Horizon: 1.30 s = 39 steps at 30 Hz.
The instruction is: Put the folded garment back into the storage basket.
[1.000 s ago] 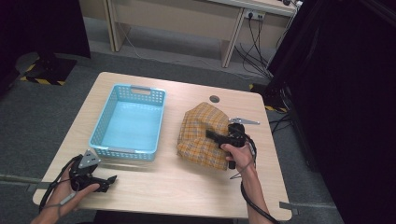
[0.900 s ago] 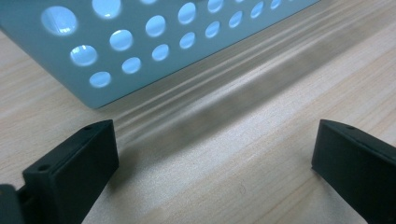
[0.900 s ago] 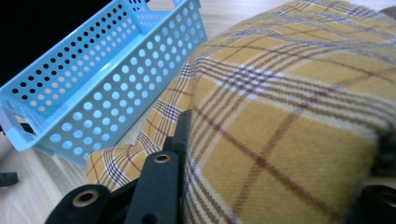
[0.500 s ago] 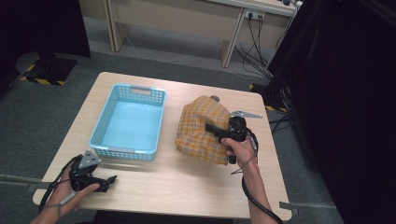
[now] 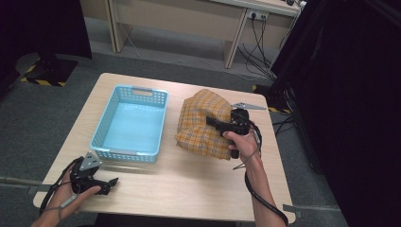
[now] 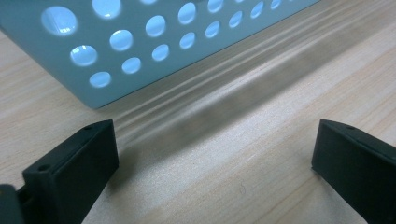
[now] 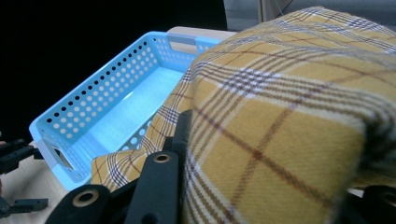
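Plaid cloth [image 7: 280, 121], pinched between right gripper [image 5: 213, 122] jaws

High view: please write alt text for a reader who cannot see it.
A person's right gripper is pushed into a folded yellow plaid cloth on a wooden table. An empty light-blue perforated basket sits left of the cloth, and the left gripper rests near the table's front left corner.

Left gripper [image 5: 109, 184]: black two-jaw tool, jaws wide apart, resting low at the table's near left corner.
Right gripper [image 5: 211, 121]: jaws clamped, forearm extended from near right edge.
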{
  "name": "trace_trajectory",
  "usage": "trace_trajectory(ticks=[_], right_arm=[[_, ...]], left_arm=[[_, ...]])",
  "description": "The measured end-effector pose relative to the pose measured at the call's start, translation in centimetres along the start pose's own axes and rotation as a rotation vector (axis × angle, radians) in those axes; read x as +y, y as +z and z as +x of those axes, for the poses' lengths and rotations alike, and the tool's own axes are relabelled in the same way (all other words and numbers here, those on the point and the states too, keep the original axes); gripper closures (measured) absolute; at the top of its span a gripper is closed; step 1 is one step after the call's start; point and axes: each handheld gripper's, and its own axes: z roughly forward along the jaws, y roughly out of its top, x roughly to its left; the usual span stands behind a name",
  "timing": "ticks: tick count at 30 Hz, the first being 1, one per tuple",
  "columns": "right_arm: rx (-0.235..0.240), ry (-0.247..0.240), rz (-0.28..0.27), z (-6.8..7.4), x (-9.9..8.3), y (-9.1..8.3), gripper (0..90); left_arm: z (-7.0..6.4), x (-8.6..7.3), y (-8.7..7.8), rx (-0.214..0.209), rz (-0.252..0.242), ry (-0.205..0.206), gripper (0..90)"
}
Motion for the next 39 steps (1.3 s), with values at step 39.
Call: trace_trajectory(ticks=[39], right_arm=[[0.083, -0.082, -0.034, 6.3, 6.6, 1.7, 70.5]], left_arm=[[0.0, 0.0, 0.0, -0.001, 0.000, 0.001, 0.0]])
